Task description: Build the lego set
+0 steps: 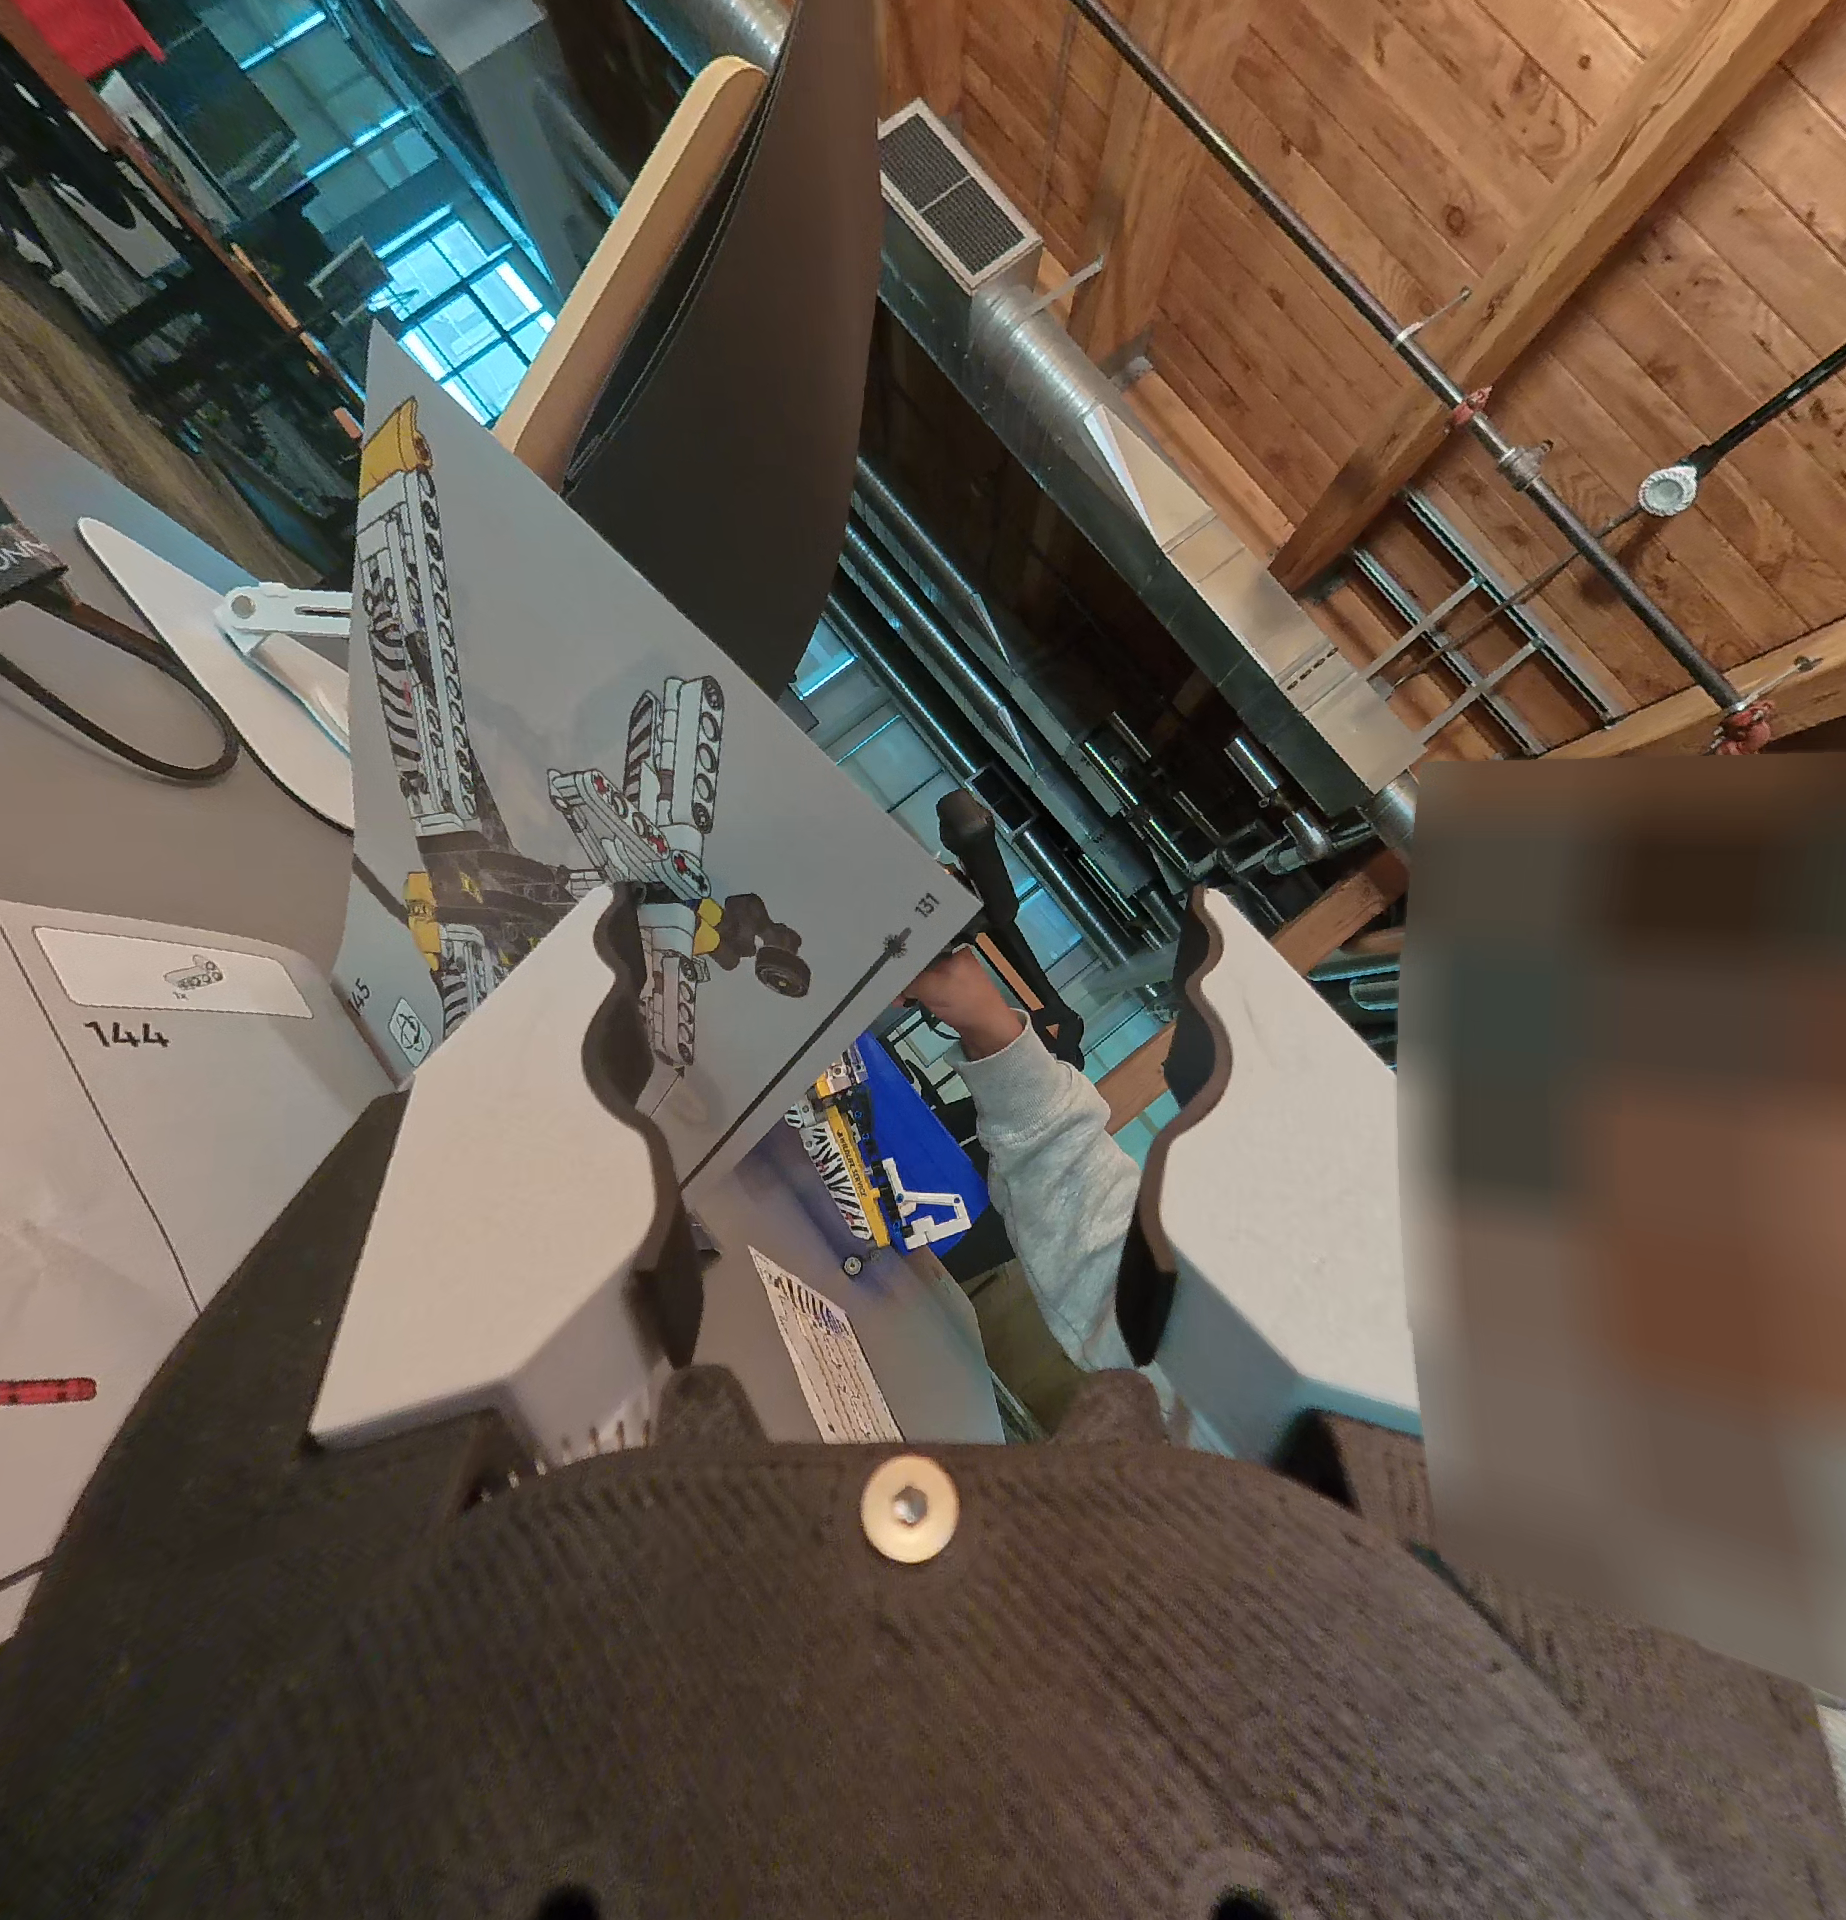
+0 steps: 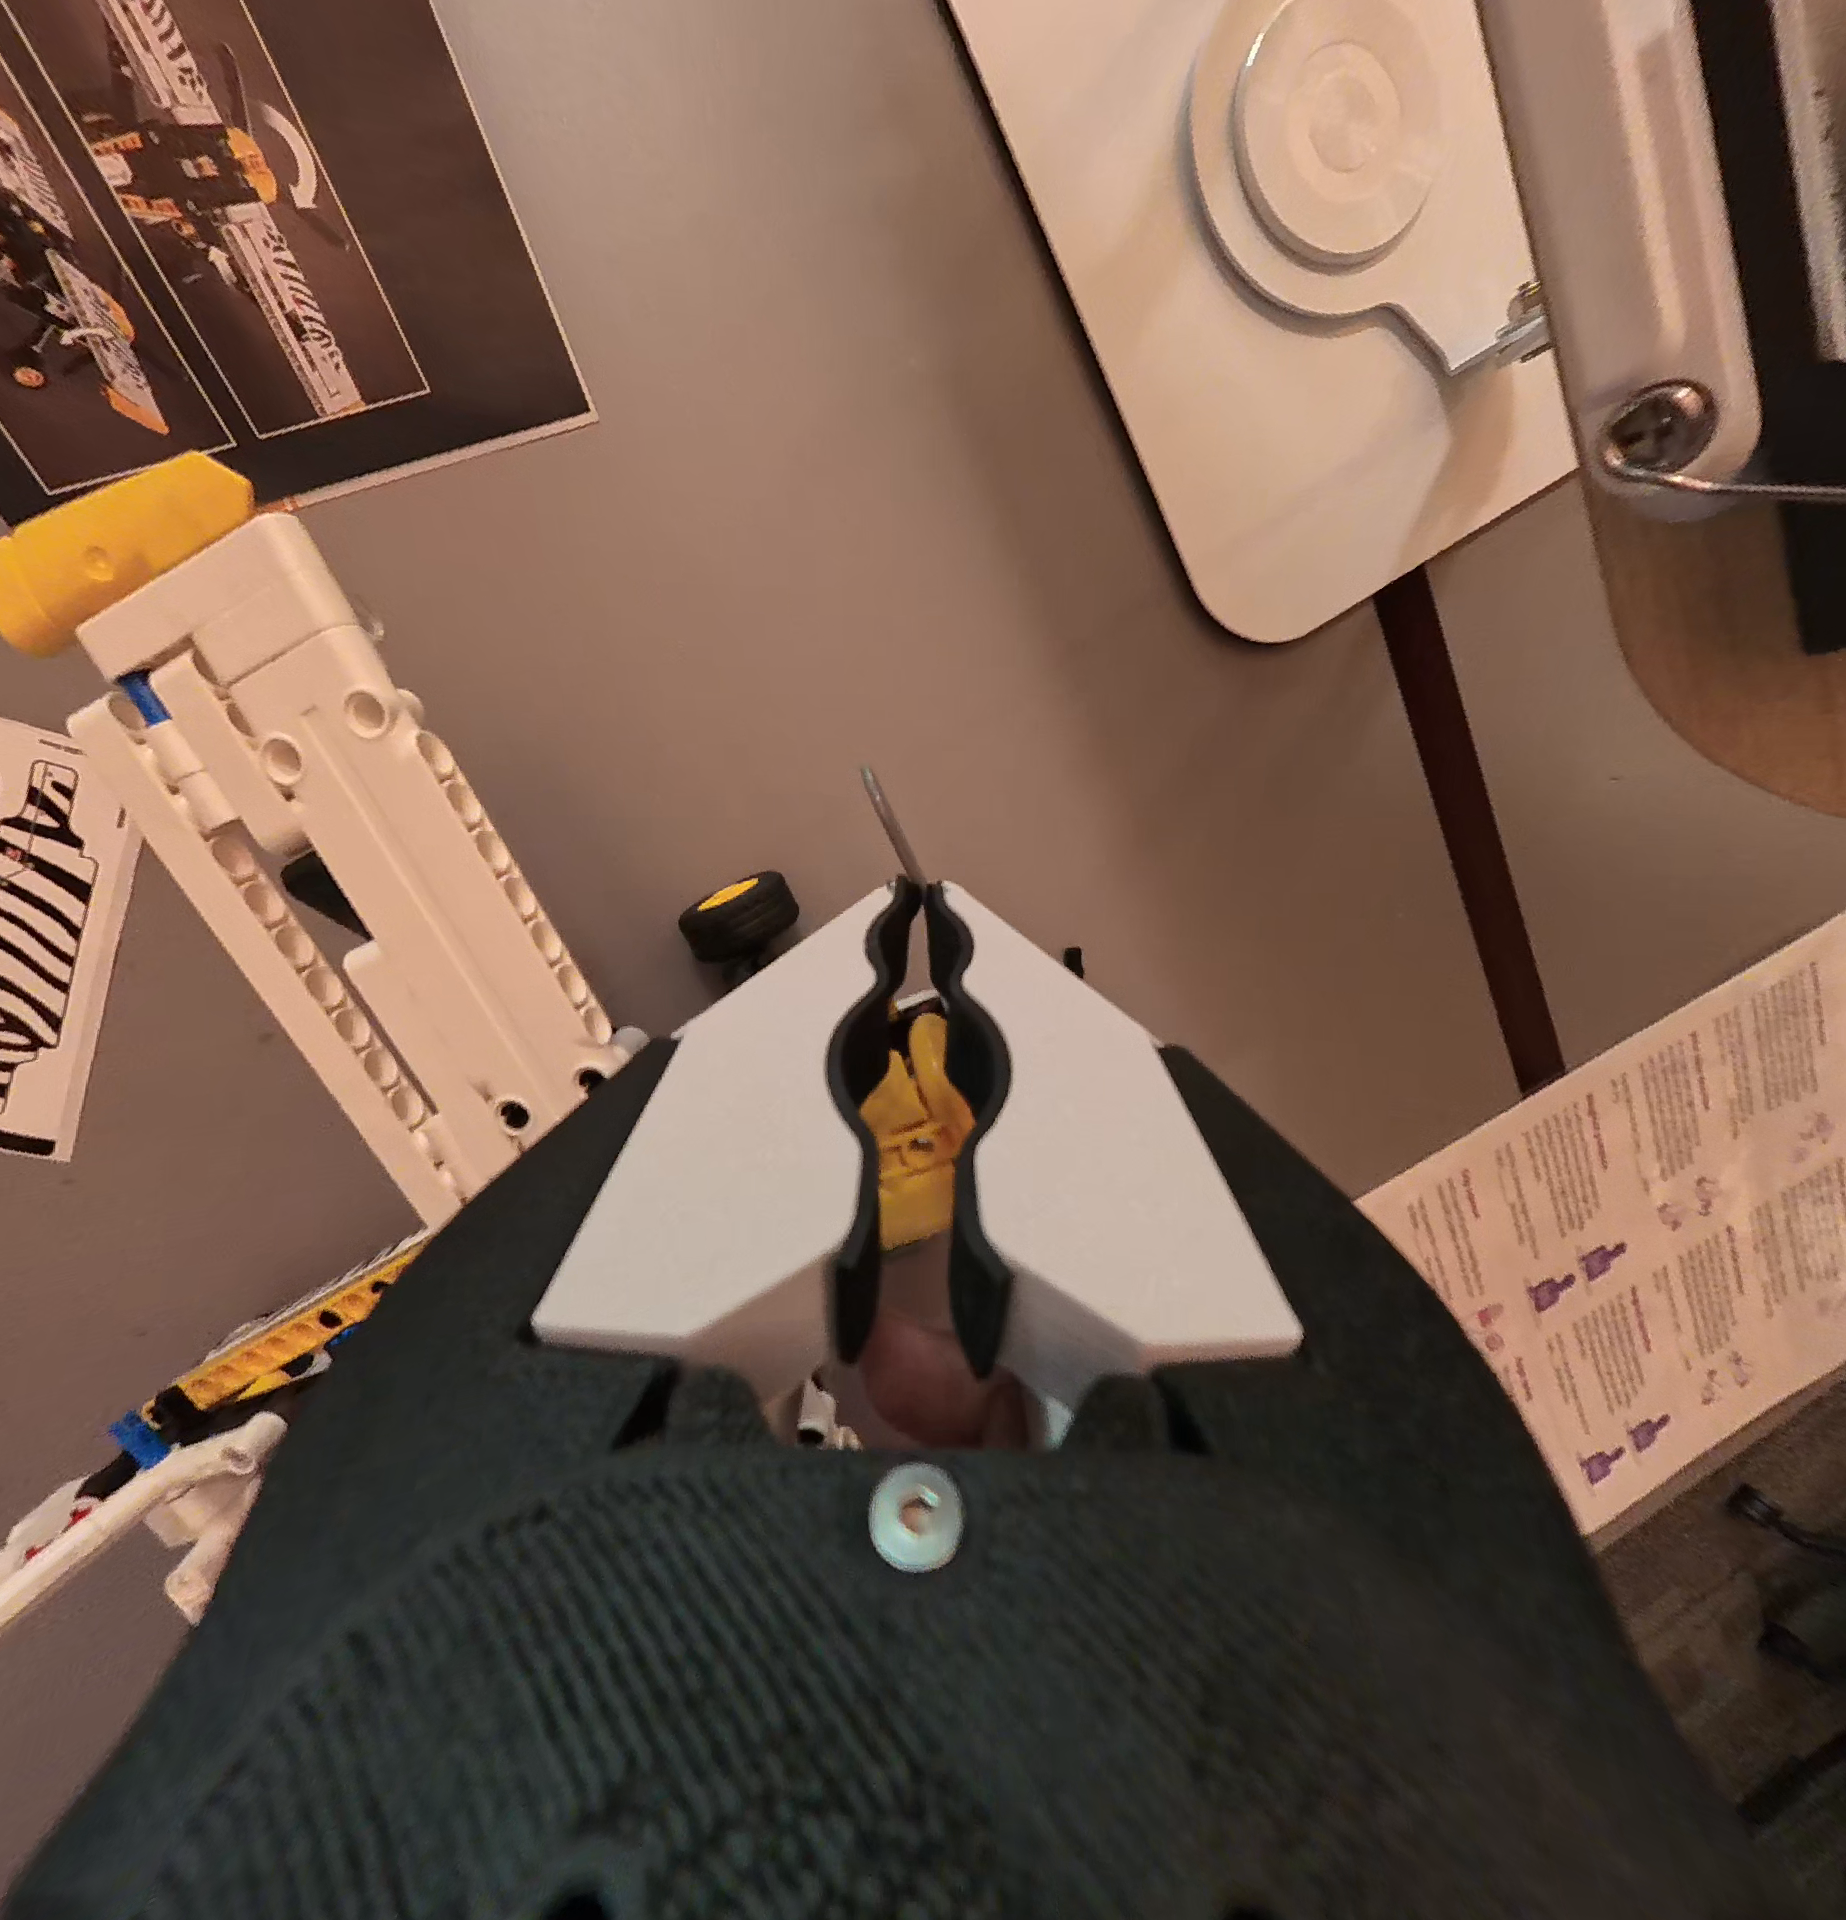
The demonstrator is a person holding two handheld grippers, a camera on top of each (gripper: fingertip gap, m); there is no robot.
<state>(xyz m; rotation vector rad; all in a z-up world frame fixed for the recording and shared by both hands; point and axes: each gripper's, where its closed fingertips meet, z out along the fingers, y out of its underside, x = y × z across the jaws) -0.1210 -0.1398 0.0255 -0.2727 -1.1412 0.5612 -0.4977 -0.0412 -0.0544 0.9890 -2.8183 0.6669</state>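
Two grippers share one instruction page (image 1: 586, 727), which stands lifted off the open booklet (image 1: 119, 1143). The right gripper (image 2: 914, 904) is closed, with only its tips nipping a thin sheet edge (image 2: 886, 821), judged to be that page seen edge-on. The left gripper (image 1: 908, 1039) is spread wide and holds nothing. The page crosses in front of one of its fingers (image 1: 628, 1039), and contact there cannot be told. The lego model (image 2: 358, 862), a long white beam assembly with a yellow tip, lies on the table (image 2: 794, 520) below and beside the page, with a loose-looking wheel (image 2: 740, 914) just under the pinched edge and a sticker sheet (image 2: 15, 935) beyond the model.

Hazards, as judged:
- **Slip.** The grip sits at the very margin of the page, so a quick swing could pull the paper free and let it fall back.
- **Tear or crease.** Pulling away from the booklet's spine, or dragging the page over the open left finger, could rip or fold it.
- **Knocked parts.** A low sweep of page or right gripper could strike the model or send the wheel rolling.
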